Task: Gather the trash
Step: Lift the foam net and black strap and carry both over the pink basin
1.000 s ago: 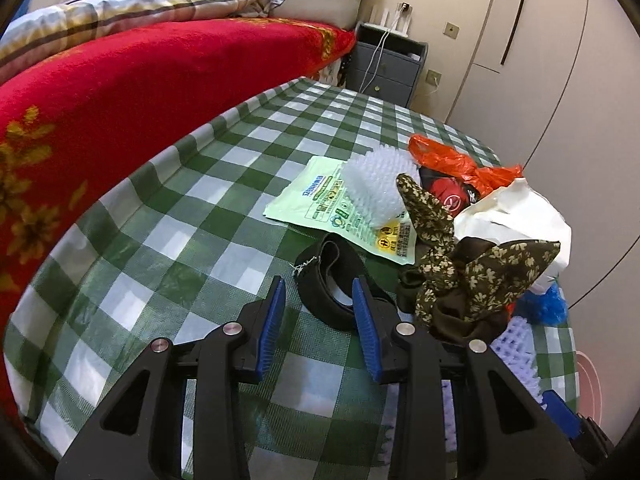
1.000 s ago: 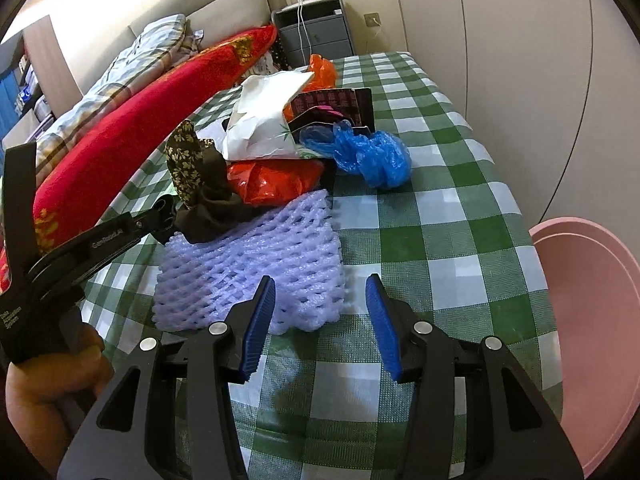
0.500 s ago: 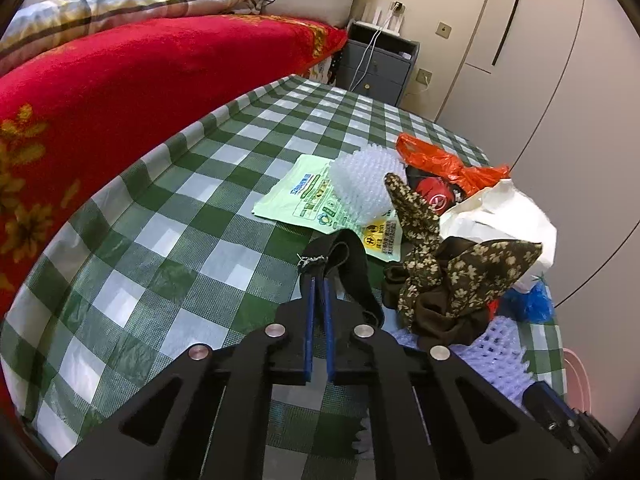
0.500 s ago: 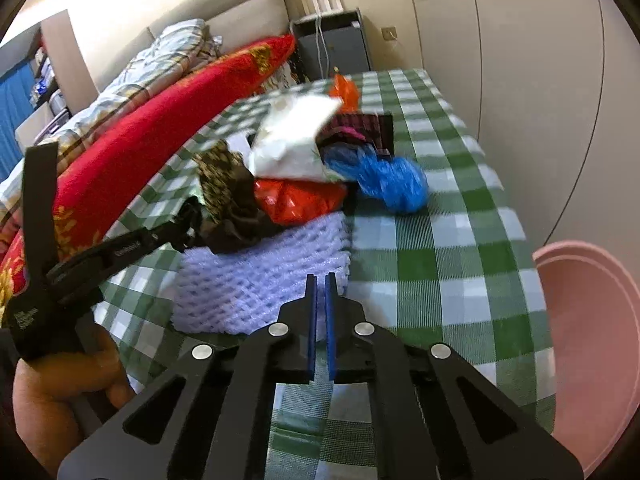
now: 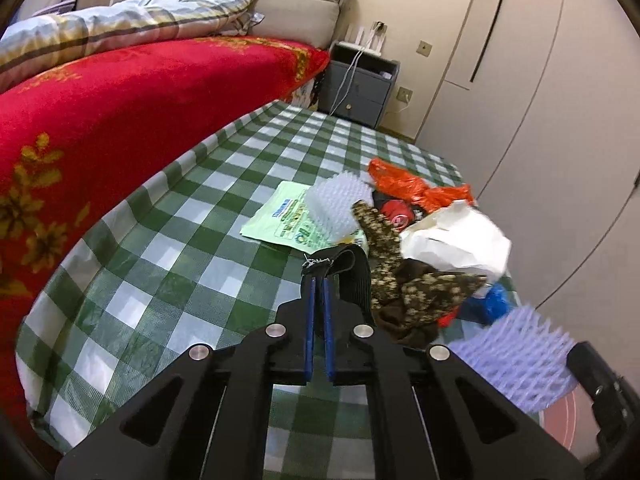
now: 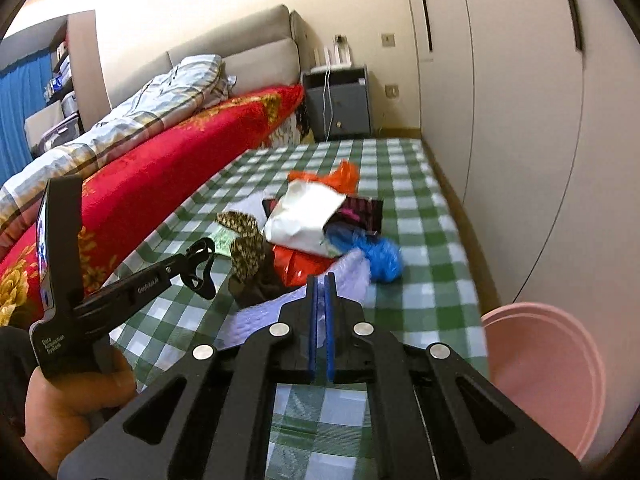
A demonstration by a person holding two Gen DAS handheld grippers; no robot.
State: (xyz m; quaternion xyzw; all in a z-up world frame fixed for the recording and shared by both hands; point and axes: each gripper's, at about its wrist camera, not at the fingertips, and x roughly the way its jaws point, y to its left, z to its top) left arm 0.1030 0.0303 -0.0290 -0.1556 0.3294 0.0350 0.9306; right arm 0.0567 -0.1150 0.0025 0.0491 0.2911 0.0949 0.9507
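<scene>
My left gripper (image 5: 318, 271) is shut on a black elastic band (image 5: 354, 276), whose loop hangs off the green checked table (image 5: 180, 248). In the right wrist view the band (image 6: 202, 264) dangles from the left gripper (image 6: 188, 259). My right gripper (image 6: 320, 280) is shut on a purple foam net (image 6: 256, 320), which shows lifted at the right of the left wrist view (image 5: 520, 360). Between them lies a heap: brown floral cloth (image 5: 400, 280), white bag (image 5: 456, 244), orange bag (image 5: 404, 184), blue bag (image 6: 380, 258), white foam net (image 5: 336, 204), green bag (image 5: 280, 220).
A pink bin (image 6: 540, 380) stands on the floor off the table's right edge. A bed with a red blanket (image 5: 100, 120) runs along the left side. A grey nightstand (image 5: 360, 88) and wardrobe doors (image 6: 500, 120) lie beyond. A hand (image 6: 72, 408) holds the left gripper.
Both grippers went from open to shut, the left on the black band, the right on the purple net. Both then rose, lifting the band and the net off the table.
</scene>
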